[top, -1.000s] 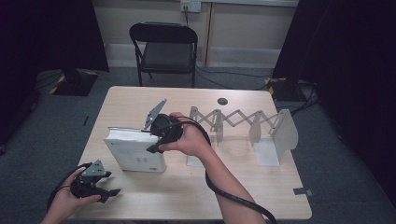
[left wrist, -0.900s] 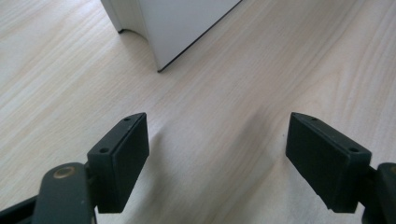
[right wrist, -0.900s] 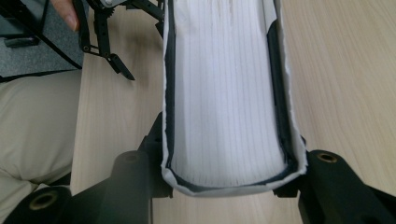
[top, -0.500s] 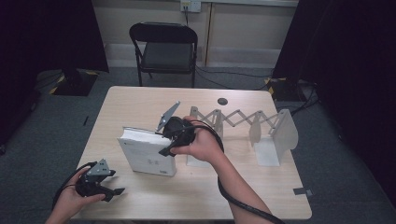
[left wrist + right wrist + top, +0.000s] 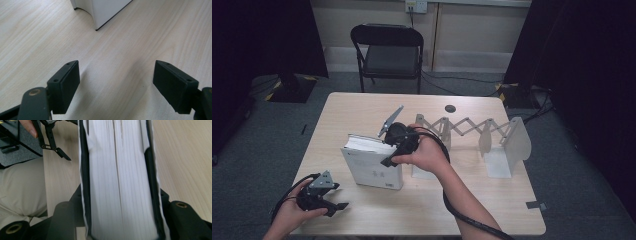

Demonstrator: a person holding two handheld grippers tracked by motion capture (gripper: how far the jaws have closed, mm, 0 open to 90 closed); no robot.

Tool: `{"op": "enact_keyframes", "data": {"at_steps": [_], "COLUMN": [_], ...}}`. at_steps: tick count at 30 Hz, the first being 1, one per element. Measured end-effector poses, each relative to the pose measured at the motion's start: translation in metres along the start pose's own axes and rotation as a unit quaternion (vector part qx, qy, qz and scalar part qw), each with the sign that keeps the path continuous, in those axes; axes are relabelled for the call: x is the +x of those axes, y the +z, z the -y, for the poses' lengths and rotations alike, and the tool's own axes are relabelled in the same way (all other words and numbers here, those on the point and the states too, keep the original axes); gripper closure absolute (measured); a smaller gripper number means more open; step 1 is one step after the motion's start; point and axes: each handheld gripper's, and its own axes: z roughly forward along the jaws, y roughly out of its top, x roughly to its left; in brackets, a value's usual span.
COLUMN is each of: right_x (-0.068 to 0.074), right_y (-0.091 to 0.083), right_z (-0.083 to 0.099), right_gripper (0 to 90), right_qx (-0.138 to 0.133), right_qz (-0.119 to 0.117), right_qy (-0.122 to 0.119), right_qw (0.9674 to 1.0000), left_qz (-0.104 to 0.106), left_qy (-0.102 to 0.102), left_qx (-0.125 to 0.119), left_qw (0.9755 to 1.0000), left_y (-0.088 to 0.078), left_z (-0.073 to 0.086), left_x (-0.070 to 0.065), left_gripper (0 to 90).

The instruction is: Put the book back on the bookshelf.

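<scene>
Fingers of the right gripper point(image 5: 388, 156) straddle the top edge of the white book point(image 5: 373, 169), one black pad along each cover, as the right gripper view shows with the page block point(image 5: 120, 182) running between them. The jaws have just been opening, so I cannot tell whether the pads still press on the covers or have begun to let go. Compared with a second ago, the book has come up from lying flat to standing on its edge on the desk point(image 5: 472, 210), just left of the white expanding book rack point(image 5: 492, 145). That suggests the standing-up step is done and the book next needs sliding into the rack. The left gripper point(image 5: 326, 201) rests near the desk's front left corner, its fingers point(image 5: 63, 86) wide apart and empty, the book's corner ahead of them.
</scene>
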Motion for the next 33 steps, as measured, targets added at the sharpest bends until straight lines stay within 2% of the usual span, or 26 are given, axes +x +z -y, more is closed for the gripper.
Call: {"op": "enact_keyframes", "data": {"at_steps": [9, 15, 17, 18, 20, 25, 27, 30, 33], "right_x": [-0.002, -0.004, -0.005, -0.006, -0.006, -0.002, -0.001, 0.003, 0.005], "right_y": [0.020, 0.025, 0.027, 0.030, 0.031, 0.032, 0.032, 0.029, 0.027], "right_z": [-0.017, -0.023, -0.025, -0.026, -0.027, -0.028, -0.029, -0.031, -0.030], "right_gripper": [43.0, 41.8, 39.3, 36.6, 36.5, 44.6, 45.7, 51.1, 51.7], "right_qx": [0.040, 0.041, 0.047, 0.057, 0.061, 0.069, 0.072, 0.073, 0.074], "right_qz": [-0.010, -0.017, -0.018, -0.025, -0.023, -0.014, -0.012, 0.007, 0.012], "right_qy": [0.002, 0.000, 0.007, 0.008, 0.007, 0.000, 0.005, 0.003, 0.008], "right_qw": [0.9992, 0.9990, 0.9987, 0.9980, 0.9978, 0.9975, 0.9973, 0.9973, 0.9971], "left_qz": [0.006, 0.006, 0.003, 0.004, 0.003, 0.005, 0.003, 0.001, 0.001], "left_qy": [0.001, -0.004, -0.004, -0.007, -0.006, -0.009, -0.009, -0.013, -0.015], "left_qx": [-0.003, -0.003, 0.000, -0.006, -0.005, -0.006, -0.005, -0.007, -0.010], "left_qw": [1.0000, 1.0000, 1.0000, 0.9999, 1.0000, 0.9999, 0.9999, 0.9999, 0.9998], "left_y": [0.000, 0.000, -0.001, -0.001, -0.002, -0.003, -0.004, -0.006, -0.006], "left_z": [0.000, 0.003, 0.003, 0.003, 0.002, 0.005, 0.006, 0.008, 0.008], "left_x": [0.001, 0.001, 0.001, 0.001, 0.001, 0.001, 0.001, 0.003, 0.004], "left_gripper": [20.9, 20.8, 20.8, 20.9, 20.9, 20.9, 20.9, 20.3, 19.7]}}
